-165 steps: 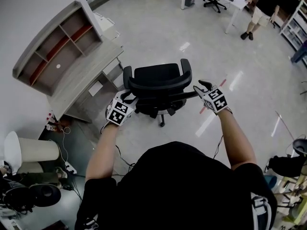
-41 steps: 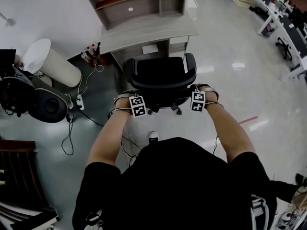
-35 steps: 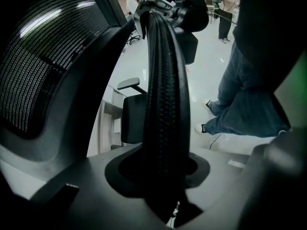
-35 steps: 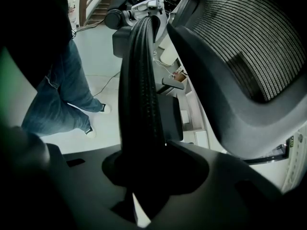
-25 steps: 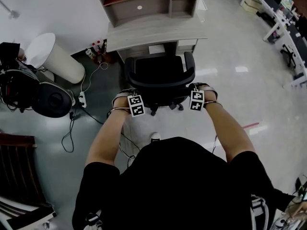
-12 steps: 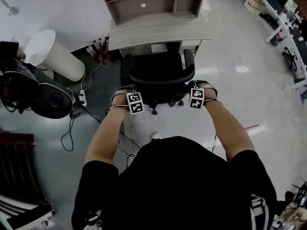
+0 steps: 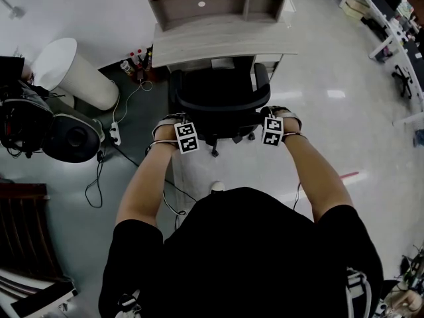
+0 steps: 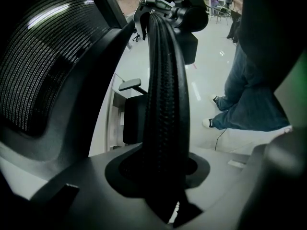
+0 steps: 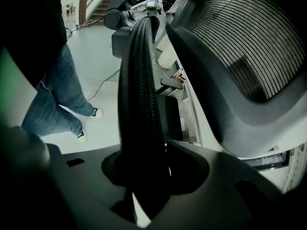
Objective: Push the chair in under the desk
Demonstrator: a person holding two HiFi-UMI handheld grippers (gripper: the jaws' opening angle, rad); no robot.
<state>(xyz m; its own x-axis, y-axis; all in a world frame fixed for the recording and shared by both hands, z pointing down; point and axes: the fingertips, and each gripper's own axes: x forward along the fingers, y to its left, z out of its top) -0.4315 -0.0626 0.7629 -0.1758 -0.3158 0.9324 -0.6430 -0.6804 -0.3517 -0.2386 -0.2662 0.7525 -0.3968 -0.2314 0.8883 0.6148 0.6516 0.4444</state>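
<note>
The chair (image 7: 222,98) stands on its wheeled base (image 7: 213,151) right against the desk (image 7: 218,42), its front at the desktop's near edge and its backrest toward the person. The left gripper (image 8: 163,171) and the right gripper (image 9: 144,171) are each clamped on the backrest's top rim (image 8: 165,80), one near either end, jaws partway closed round the textured band. It looks fairly heavy yet free to roll on the smooth floor (image 7: 318,131); the rim is stiff while the mesh (image 8: 43,71) would give, so the frame is the place to hold, with even pressure from both sides to stop it swivelling
</note>
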